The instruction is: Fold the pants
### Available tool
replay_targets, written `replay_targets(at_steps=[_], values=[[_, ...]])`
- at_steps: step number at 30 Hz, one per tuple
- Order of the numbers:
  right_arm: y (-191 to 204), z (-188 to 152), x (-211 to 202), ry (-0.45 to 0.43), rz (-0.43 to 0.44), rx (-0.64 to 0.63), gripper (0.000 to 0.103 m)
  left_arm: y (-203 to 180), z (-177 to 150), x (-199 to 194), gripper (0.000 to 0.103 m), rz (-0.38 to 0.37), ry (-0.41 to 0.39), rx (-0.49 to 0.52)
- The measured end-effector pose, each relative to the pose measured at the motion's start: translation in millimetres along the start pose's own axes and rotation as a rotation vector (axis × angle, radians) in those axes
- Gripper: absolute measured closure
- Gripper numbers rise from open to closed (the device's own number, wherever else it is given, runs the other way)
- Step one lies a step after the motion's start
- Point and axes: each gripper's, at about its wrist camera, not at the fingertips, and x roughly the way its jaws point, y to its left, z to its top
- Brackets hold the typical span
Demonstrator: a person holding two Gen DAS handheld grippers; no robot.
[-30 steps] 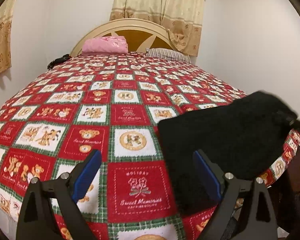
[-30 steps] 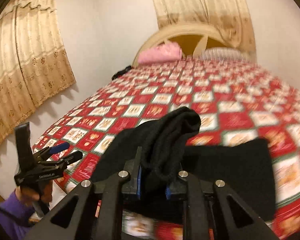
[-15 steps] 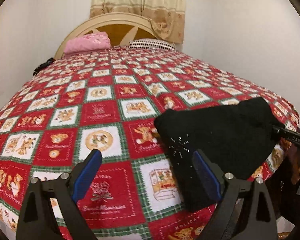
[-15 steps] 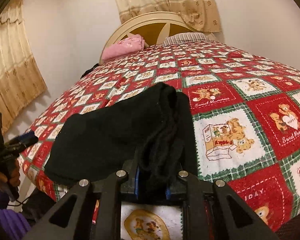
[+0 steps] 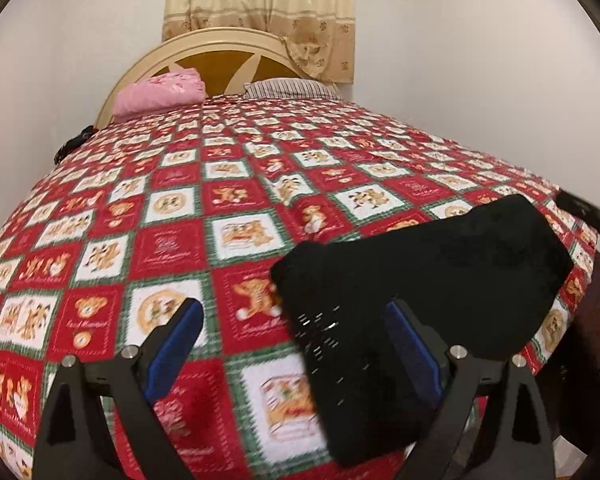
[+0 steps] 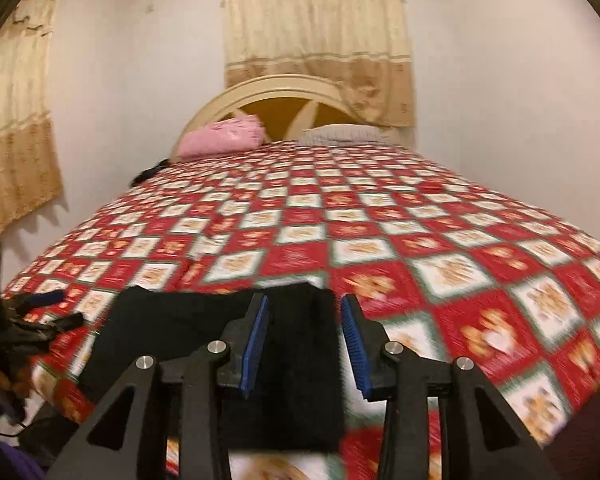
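Black pants (image 5: 420, 272) lie folded flat on the near right corner of the red patchwork bedspread (image 5: 228, 200). My left gripper (image 5: 294, 328) hovers open over the bedspread, at the pants' left end, with nothing pinched between its blue pads. In the right wrist view the pants (image 6: 172, 328) stretch to the left. My right gripper (image 6: 304, 320) is over their right end, and its jaws are opening. The fabric lies under and between the pads without being pinched. The left gripper (image 6: 60, 310) shows at the pants' far end, open.
A pink folded blanket (image 5: 160, 94) and a striped pillow (image 5: 292, 89) rest against the cream headboard (image 5: 220, 46). Curtains hang behind it. A dark object (image 5: 74, 144) lies at the bed's far left edge. A hand and purple sleeve (image 6: 4, 456) show at lower left.
The right gripper has let go of the bunched black fabric, which now lies flat on the bed, and its jaws have spread. The left gripper stayed open and its view shifted sideways.
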Motion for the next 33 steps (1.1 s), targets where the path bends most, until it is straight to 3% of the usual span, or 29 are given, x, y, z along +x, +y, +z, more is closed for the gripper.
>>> replay_targets(at_steps=[5,7,11,14,19,21,23,27,30,33], values=[[23.2,4.7,68.4,0.136,0.058,-0.066,0.067,-22.5,-7.2,23.5,0.008,0.003,0.074,0.041],[15.3,-1.5,96.0,0.202,-0.002,-0.054,0.07,-25.7,-17.8,34.1,0.008,0.006,0.124,0.042],[-11.3,-0.9,110.8,0.214,0.039,0.087,0.07,-11.9,-28.3,41.4,0.002,-0.028,0.16,-0.059],[-12.9,5.6,114.7,0.215,0.048,0.117,0.07,-6.5,-27.2,43.6,0.0,-0.053,0.181,-0.095],[-18.4,12.6,65.7,0.057,0.073,0.199,0.065,-1.1,-28.8,30.2,0.0,-0.046,0.163,-0.097],[-21.6,7.1,48.3,0.026,0.059,0.207,0.043,5.2,-27.6,25.9,0.0,-0.064,0.147,-0.128],[-26.9,-3.0,30.4,-0.004,0.045,0.215,0.036,11.4,-22.8,24.5,0.0,-0.077,0.134,-0.163],[-35.9,-21.6,9.6,-0.017,0.004,0.26,0.036,23.6,-18.5,23.9,0.0,-0.061,0.127,-0.219],[-28.5,-27.6,7.7,-0.015,0.083,0.296,0.036,32.1,-14.6,23.7,0.0,-0.063,0.131,-0.226],[9.9,-22.0,11.9,0.009,0.168,0.209,0.042,49.1,-5.5,16.4,0.0,-0.061,0.091,-0.256]])
